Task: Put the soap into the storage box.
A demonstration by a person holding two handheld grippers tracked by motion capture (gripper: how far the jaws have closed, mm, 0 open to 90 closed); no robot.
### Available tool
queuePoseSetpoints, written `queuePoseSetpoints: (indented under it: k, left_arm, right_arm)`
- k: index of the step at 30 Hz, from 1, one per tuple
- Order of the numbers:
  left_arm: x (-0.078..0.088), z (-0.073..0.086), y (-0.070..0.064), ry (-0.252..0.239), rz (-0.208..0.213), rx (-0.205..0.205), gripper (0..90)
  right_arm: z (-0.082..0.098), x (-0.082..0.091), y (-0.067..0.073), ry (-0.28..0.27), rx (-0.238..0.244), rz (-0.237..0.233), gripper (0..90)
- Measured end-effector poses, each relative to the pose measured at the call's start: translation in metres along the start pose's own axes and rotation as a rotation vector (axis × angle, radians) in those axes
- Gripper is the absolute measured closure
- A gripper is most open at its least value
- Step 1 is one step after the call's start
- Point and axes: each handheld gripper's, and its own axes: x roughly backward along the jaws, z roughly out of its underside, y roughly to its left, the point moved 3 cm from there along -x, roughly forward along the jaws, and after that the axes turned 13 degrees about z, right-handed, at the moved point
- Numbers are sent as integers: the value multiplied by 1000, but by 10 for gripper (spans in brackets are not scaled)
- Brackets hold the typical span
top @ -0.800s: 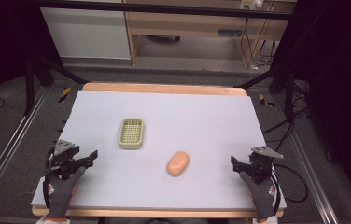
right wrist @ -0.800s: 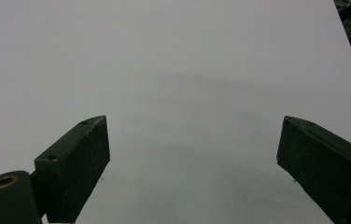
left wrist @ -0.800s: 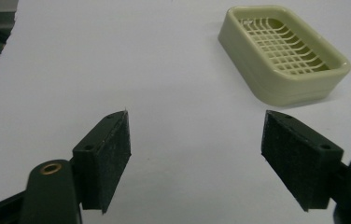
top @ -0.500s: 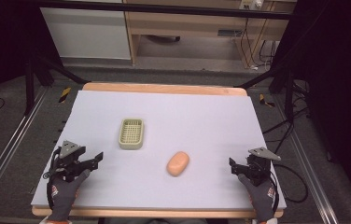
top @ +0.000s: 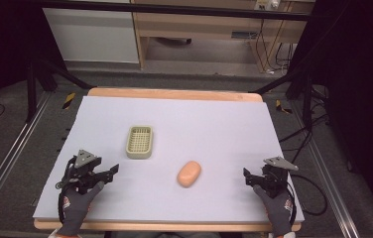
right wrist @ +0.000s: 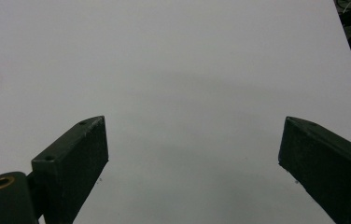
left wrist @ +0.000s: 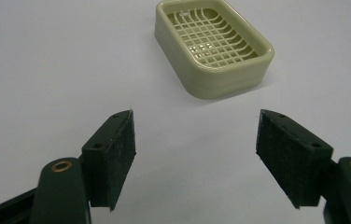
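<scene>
A pale green soap dish point(top: 139, 141) with a grid floor stands empty left of centre on the white table top point(top: 204, 124). An orange oval soap bar point(top: 189, 173) lies to its right and nearer to me. My left gripper point(top: 111, 171) rests near the front left, held by a gloved hand, and points right. In the left gripper view the left gripper point(left wrist: 194, 149) stands open with nothing between its pads, and the soap dish point(left wrist: 213, 46) lies ahead of it. My right gripper point(top: 248, 177) sits at the front right, pointing left. In the right gripper view, the right gripper point(right wrist: 192, 154) is open over bare table.
The table has a wooden rim point(top: 174, 93) at the far edge. Dark stand legs point(top: 50, 74) and cables point(top: 303, 144) lie on the floor around it. A white cabinet point(top: 90, 29) and wooden furniture point(top: 199, 29) stand behind.
My left gripper has shifted a little to the right, further onto the table. The right gripper has edged slightly left. Soap and dish have not moved.
</scene>
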Motion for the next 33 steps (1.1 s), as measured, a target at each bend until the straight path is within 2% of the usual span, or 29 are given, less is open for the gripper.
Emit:
queuePoseSetpoints:
  k: [7,12,19,26,33]
  left_arm:
    - [-2,-6,-7,7,26,-13,263]
    - [-3,-16,-15,18,49,-30,251]
    - [-7,-30,-25,31,60,-55,238]
    - [-19,-49,-48,44,87,-107,227]
    - [-30,-60,-66,69,113,-146,223]
  right_arm:
    - [-1,0,0,-6,8,9,79]
    - [-2,1,0,-12,3,12,76]
    - [-3,3,1,-18,11,20,72]
    - [-4,4,1,-20,20,23,72]
    - [-4,4,2,-22,26,21,72]
